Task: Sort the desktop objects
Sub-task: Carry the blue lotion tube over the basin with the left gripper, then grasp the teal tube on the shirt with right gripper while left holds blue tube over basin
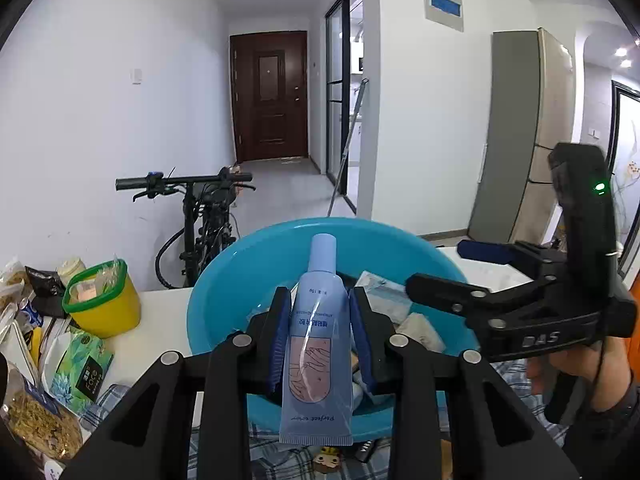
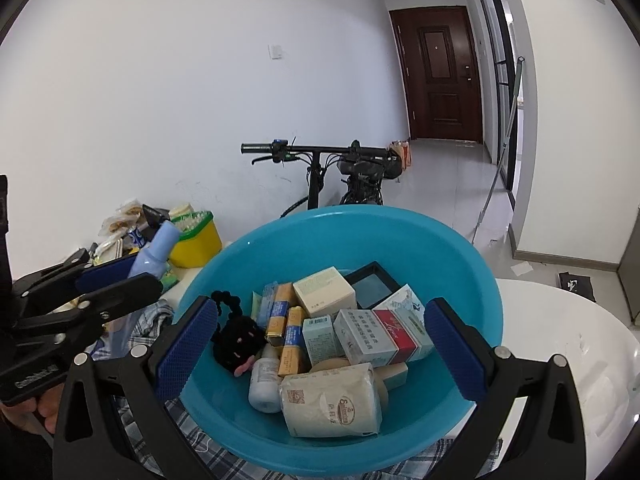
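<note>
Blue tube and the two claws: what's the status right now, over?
Left gripper shut on blue tube, above teal basin. Right gripper open, empty, at basin. Basin crowded with boxes; nothing blocking.

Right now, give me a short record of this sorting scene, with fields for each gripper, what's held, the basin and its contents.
left gripper: shut on the pale blue plastic tube
tube position: cap pointing away, over the round turquoise plastic basin
right gripper: open, holding nothing, over the basin
basin contents: small cartons, a white bottle, a beige packet
beside basin: yellow tub with green rim
</note>
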A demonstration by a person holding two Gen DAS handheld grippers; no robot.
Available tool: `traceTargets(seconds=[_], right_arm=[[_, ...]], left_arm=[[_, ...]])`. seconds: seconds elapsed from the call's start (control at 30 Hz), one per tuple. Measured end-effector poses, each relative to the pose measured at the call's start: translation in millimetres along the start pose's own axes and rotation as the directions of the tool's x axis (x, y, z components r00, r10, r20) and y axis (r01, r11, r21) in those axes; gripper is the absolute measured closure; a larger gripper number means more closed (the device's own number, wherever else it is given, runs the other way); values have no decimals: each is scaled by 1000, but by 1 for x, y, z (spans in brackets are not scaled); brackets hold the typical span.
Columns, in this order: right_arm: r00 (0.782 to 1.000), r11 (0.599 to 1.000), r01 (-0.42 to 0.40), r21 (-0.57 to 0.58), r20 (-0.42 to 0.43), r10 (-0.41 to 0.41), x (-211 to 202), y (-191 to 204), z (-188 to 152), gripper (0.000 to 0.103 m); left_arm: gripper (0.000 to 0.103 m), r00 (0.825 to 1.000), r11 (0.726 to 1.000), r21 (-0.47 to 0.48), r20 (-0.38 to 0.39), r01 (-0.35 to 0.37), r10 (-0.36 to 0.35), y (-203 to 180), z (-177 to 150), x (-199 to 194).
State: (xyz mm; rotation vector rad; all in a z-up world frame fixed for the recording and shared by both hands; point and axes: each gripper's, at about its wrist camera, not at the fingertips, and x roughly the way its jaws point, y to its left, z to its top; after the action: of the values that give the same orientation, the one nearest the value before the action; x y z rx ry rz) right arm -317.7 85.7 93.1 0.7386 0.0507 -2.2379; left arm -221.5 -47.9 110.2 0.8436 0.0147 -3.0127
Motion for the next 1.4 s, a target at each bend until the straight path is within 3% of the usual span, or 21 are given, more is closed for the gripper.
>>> traceTargets(seconds=[0.3,0.77,0.93,1.03,1.1,1.2,1.3,1.4], right_arm=[[999,999,32,-4,-38,-32,12,-3,-6,0],[998,999,39,-23,-49,-40,17,2,-7,0],[998,998,47,-36,-40,-48,8,5,-4,0],[998,997,48,-55,-25,-50,-1,10,0,0],[998,997,51,-65,-19,-53,-7,13,-1,0],[998,994,44,-98,-42,-48,-20,24,-13,0],[992,981,76,-180,-90,-93,-38,41,-34,0],[989,972,31,-232,-131,-63,-59,58,-66,0]], left_arm=[[71,999,999,-37,-44,20,-22,15,-14,34],[71,998,1000,-20,-55,-4,3,19,-19,40],[71,998,999,-36,-65,4,-7,22,-20,43],[71,996,998,-50,-73,48,-51,22,-19,42],[71,997,999,-39,-68,25,-28,21,-19,42],[71,996,997,-57,-64,50,-54,23,-18,39],[71,996,995,-70,-47,77,-81,23,-14,31],[71,991,989,-84,-30,124,-127,19,-10,21]])
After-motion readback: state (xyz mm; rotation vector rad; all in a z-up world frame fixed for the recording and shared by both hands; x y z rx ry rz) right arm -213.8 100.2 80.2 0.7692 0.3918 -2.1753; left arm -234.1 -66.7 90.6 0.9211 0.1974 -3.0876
